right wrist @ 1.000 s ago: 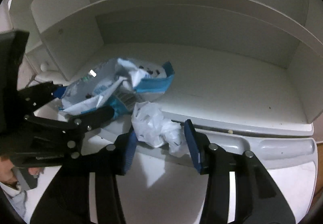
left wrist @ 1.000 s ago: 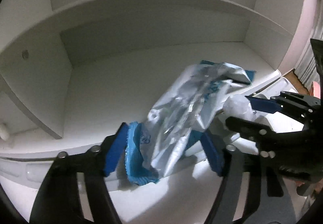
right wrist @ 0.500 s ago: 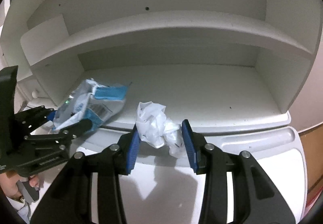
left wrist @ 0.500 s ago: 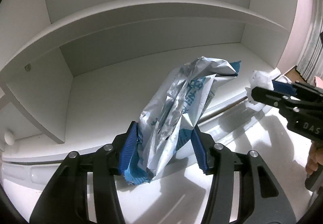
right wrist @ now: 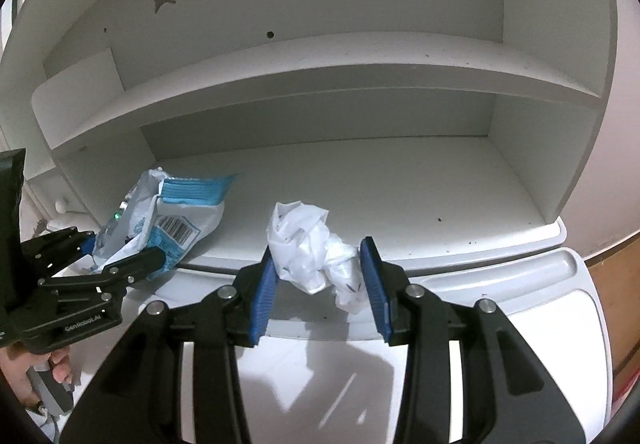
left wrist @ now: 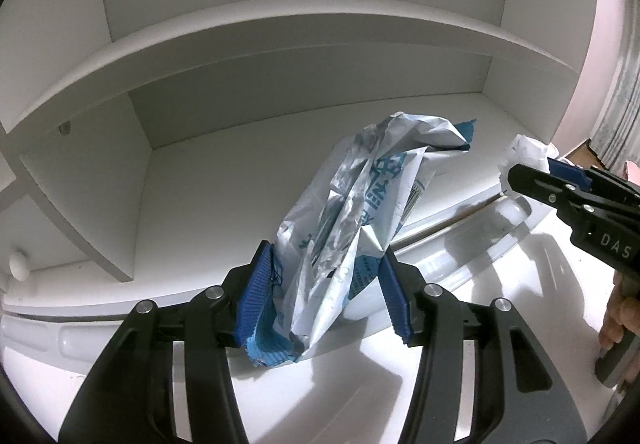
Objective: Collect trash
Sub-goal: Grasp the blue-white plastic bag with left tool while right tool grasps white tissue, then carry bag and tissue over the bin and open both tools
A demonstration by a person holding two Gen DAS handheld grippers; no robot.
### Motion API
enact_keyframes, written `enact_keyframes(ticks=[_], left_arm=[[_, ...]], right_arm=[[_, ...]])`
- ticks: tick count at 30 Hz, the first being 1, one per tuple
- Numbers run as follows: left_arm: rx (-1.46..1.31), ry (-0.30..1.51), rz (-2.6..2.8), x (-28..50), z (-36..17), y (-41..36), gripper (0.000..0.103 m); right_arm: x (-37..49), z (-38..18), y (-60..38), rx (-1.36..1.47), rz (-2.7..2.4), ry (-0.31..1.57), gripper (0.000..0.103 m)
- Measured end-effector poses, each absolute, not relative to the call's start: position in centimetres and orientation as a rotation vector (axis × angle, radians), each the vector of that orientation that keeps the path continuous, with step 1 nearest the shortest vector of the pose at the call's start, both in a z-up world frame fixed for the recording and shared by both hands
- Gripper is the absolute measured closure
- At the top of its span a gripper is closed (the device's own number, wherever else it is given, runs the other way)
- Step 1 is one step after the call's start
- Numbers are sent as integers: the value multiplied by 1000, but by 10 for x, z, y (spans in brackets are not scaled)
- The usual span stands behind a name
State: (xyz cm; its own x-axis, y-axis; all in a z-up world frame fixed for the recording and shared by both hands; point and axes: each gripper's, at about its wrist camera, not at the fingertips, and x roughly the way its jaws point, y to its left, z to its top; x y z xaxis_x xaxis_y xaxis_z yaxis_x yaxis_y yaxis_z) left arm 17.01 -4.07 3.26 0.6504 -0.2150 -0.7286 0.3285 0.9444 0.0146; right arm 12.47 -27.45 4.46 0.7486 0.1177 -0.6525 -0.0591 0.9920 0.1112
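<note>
Left wrist view. The left gripper has its blue fingers clenched on the lower end of a crumpled blue-and-silver snack wrapper. The wrapper rises slantwise from the grip, its upper end held above the lower shelf of a white shelf unit. At the right edge, the right gripper shows side-on with a wad of white paper between its tips, and part of a hand on its handle.

Right wrist view. The right gripper grasps the crumpled white paper; both pads press its sides, and the wad appears clear of the shelf front. To the left, the left gripper holds the wrapper, barcode side showing, near the shelf's left corner. The white tabletop lies below, in front of the shelf.

Step in hand, as judged: both pieces of trash are secured and should be carried to a bin, none of which is in view. To do this well, keep both grips firm, since the foil is slippery and the paper compresses. Draw each piece back clear of the upper shelf edge. Keep the two grippers well apart so the trailing wrapper does not snag.
</note>
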Motion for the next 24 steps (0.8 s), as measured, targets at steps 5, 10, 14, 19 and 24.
enact_keyframes(ticks=[5, 10, 14, 19, 24], left_arm=[[143, 796, -308, 169, 33, -41, 52], [150, 785, -323, 163, 35, -52, 52], [168, 743, -366, 133, 52, -76, 52], [188, 664, -555, 64, 86, -147, 52], [204, 603, -788, -15, 114, -237, 52]], right_arm=[[128, 44, -264, 70, 95, 704, 62], [126, 52, -271, 98, 81, 688, 62], [87, 80, -296, 147, 70, 627, 62], [2, 119, -346, 105, -29, 547, 62], [-113, 152, -425, 98, -236, 476, 62]])
